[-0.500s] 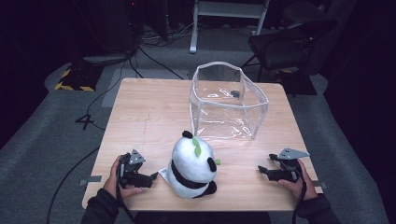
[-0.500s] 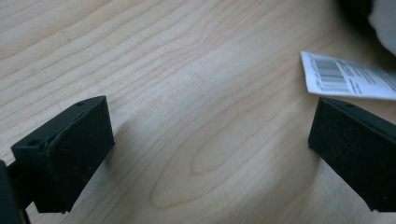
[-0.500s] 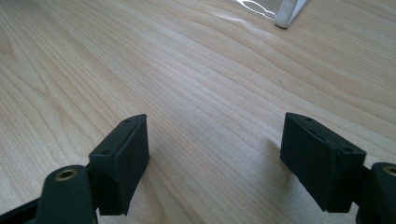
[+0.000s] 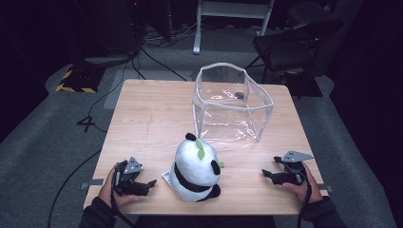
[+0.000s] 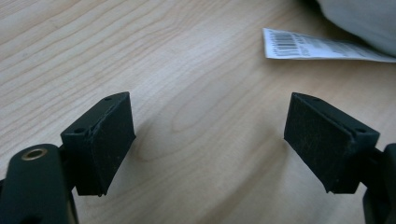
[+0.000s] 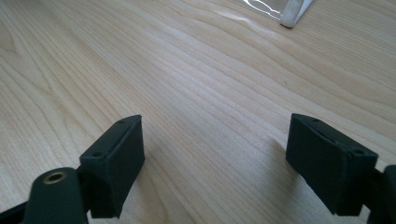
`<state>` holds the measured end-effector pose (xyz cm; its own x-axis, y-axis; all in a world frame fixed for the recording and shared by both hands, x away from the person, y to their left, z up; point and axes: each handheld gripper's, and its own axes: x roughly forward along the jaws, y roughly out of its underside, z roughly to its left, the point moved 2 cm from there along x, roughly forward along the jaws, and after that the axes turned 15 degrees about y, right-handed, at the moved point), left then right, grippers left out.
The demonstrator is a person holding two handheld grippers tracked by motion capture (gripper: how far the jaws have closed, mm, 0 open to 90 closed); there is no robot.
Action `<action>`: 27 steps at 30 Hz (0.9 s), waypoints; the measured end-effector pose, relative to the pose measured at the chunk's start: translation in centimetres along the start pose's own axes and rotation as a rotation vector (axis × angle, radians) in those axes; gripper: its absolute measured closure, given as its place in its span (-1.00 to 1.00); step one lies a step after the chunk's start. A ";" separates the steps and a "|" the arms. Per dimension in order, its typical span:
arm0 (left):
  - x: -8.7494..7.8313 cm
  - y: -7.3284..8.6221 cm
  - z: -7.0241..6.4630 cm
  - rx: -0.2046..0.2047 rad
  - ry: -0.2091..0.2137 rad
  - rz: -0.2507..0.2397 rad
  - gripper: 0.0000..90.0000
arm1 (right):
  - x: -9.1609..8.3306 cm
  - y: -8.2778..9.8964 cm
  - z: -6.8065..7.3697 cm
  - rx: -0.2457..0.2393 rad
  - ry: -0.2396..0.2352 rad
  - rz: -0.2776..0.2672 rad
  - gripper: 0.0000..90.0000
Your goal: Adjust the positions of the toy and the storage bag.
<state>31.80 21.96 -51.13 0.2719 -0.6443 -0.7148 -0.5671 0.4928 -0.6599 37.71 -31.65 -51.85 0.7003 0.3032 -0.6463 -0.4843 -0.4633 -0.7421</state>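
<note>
**Pre-grasp: both grippers idle beside panda plush**

While the panda plush (image 4: pixel 196 170) sits upright near the front edge of the desk (image 4: pixel 147 118), neither tool touches it. Left hand-held gripper (image 4: pixel 148 184) rests low on the desk just left of the plush, jaws spread, nothing between them; in the left gripper view its pads (image 5: pixel 109 140) frame bare wood, with the plush's barcode tag (image 5: pixel 317 46) lying flat ahead at upper right. Right hand-held gripper (image 4: pixel 267 175) sits near the plush on its right side, a gap between them, jaws also spread and empty; the right gripper view gives bare wood and a corner of the clear bin (image 6: pixel 294 14) at the top.

The clear bin (image 4: pixel 231 102) stands open-topped behind the plush, toward the far half of the desk, with 1 small dark item inside that is too small to identify.

Step judged: start of the approach, grasp not yet begun. Likely goal is the plush going into the bin. Next move calls for both grippers closing in from the 2 sides, squeezing the soft body evenly, then lifting high enough to clear the bin wall. The plush is bulky and squashy, so a 1-sided pinch could let it flop.
</note>
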 end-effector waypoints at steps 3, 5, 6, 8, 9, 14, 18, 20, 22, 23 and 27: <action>-0.4 -0.3 -0.8 0.020 0.010 0.000 -0.63 | 0.0 0.0 0.0 0.000 -0.003 0.000 -0.58; -0.6 -0.6 -1.2 0.030 0.014 0.000 -0.63 | 0.0 0.0 0.0 -0.001 -0.004 -0.001 -0.58; -0.6 -0.8 -1.5 0.036 0.021 -0.001 -0.63 | 0.0 0.0 0.0 -0.001 -0.004 -0.001 -0.58; -0.5 -1.1 -1.9 0.044 0.022 -0.004 -0.63 | 0.0 0.0 0.0 -0.001 -0.004 -0.001 -0.58; -0.5 -1.2 -2.1 0.051 0.023 0.000 -0.63 | 0.0 0.0 0.0 -0.001 -0.004 -0.001 -0.58; -0.1 -1.9 -3.4 0.092 0.046 0.017 -0.63 | 0.0 0.0 0.0 -0.001 -0.003 -0.001 -0.58; -0.1 -2.3 -4.2 0.119 0.073 0.015 -0.63 | 0.0 0.0 0.0 0.000 -0.003 0.000 -0.58; 0.0 -2.5 -4.5 0.127 0.086 0.013 -0.63 | 0.0 0.0 0.0 -0.001 -0.003 -0.001 -0.58; 0.1 -2.7 -4.9 0.134 0.102 0.013 -0.63 | 0.0 0.0 0.0 0.000 -0.003 0.000 -0.58; 0.3 -2.7 -4.9 0.136 0.106 0.018 -0.63 | 0.0 0.0 0.0 0.000 -0.002 0.000 -0.58; 0.3 -2.6 -5.1 0.143 0.135 0.042 -0.63 | 0.0 0.0 0.0 -0.003 -0.005 -0.001 -0.59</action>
<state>29.41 17.53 -48.41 0.1381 -0.6892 -0.7113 -0.4572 0.5927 -0.6631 37.65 -31.65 -51.86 0.6983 0.3078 -0.6462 -0.4817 -0.4657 -0.7424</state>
